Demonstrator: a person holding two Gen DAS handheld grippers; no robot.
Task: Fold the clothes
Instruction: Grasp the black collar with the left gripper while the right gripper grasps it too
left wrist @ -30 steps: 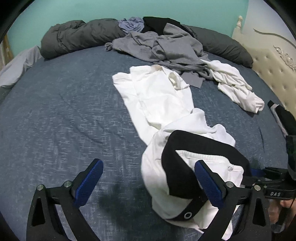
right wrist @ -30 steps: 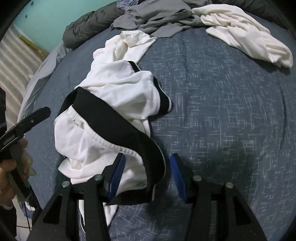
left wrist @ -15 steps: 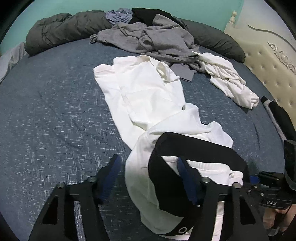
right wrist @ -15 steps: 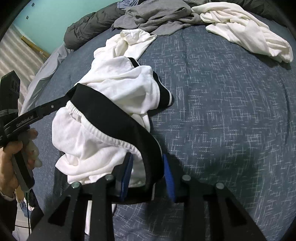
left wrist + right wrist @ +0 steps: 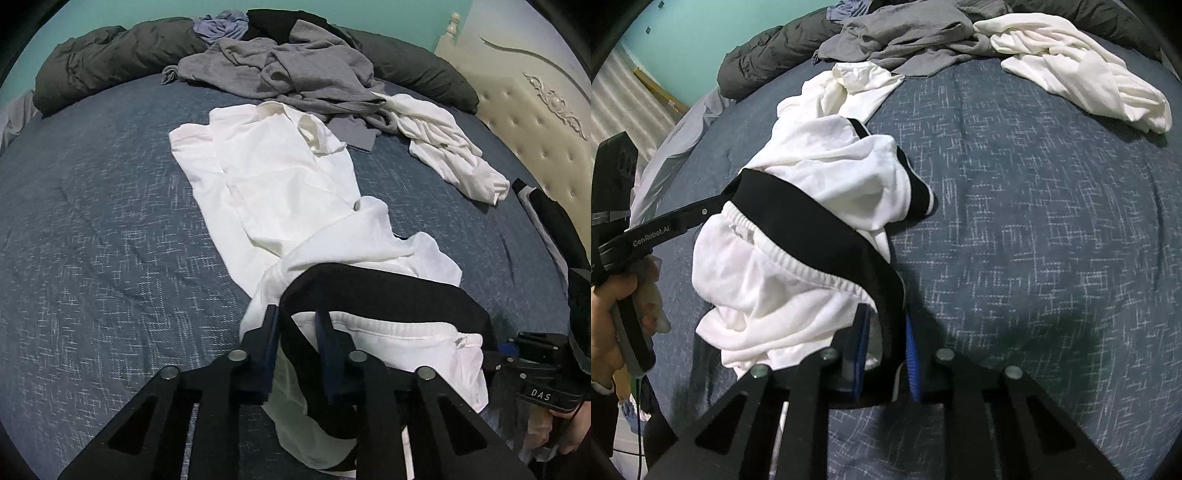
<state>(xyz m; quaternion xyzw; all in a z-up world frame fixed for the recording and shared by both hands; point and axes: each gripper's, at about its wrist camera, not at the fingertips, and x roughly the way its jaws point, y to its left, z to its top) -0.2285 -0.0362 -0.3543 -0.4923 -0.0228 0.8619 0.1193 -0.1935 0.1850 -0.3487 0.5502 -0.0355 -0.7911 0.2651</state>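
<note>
Both grippers have pinched in: your left gripper (image 5: 295,332) and right gripper (image 5: 884,332) are closing on the black waistband (image 5: 388,291) of the white cloth trousers (image 5: 280,184), near you on the blue bed (image 5: 92,240). You can likely lift now.

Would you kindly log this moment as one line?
left gripper: closing on black elastic waistband | right gripper: closing on same waistband | white trousers: unfolded on blue bedspread
</note>
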